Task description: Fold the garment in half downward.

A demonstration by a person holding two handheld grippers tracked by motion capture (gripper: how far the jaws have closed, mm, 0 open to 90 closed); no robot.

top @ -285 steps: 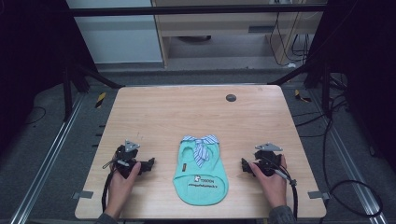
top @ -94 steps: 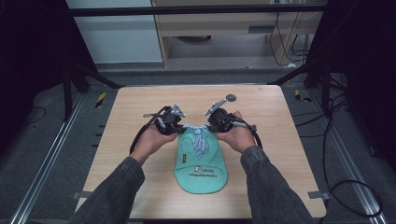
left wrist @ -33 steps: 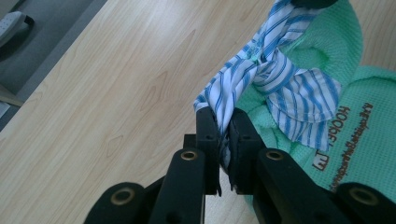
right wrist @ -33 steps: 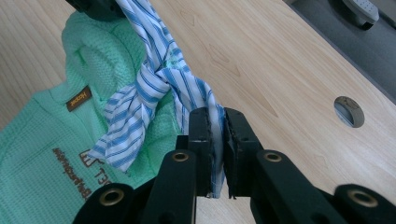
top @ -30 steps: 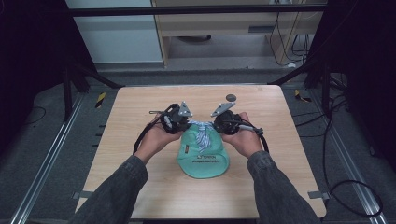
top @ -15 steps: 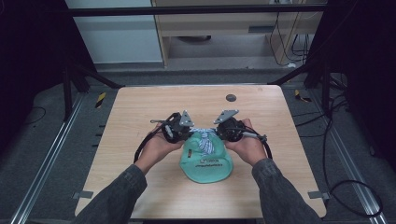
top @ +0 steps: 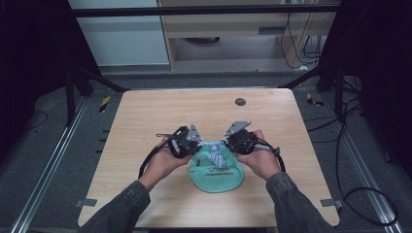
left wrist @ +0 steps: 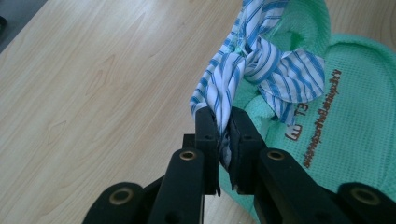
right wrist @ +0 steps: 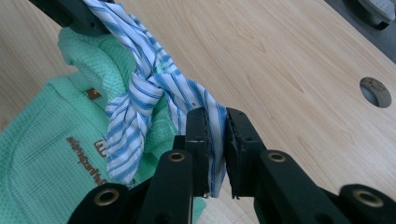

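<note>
Tying the striped straps of the green garment (top: 214, 171), by the look of it, with the knot (left wrist: 250, 49) already crossed once and now being drawn snug. Left hand-held gripper (top: 187, 141) pressed together on one striped strap end (left wrist: 219, 100), pinching it between both black jaws; right hand-held gripper (top: 236, 140) likewise clamped on the other striped strap end (right wrist: 212, 116). Garment lying flat near the middle of the wooden counter (top: 145, 111), toward the person's side, neck end raised between the two tools, body spread toward the counter's near edge.

Next move, judged from this: pulling the two ends apart and slightly outward, evenly, so the crossing tightens without dragging the garment off the counter; then probably a second crossing to lock it. Calls for steady, matched tension, since thin cloth could slip out of narrow jaws if tugged at an angle.

Materials: garment of soft mint-green waffle knit, rounded at the lower hem, with small brown lettering (left wrist: 322, 121) printed across it and a small brown tag (right wrist: 93, 94) near the neck. Straps of thin, smooth woven cotton, blue and white stripes, limp and easily creased. Counter of pale wood grain, matt, with a round grommet hole (top: 240, 102) near the far edge.
</note>
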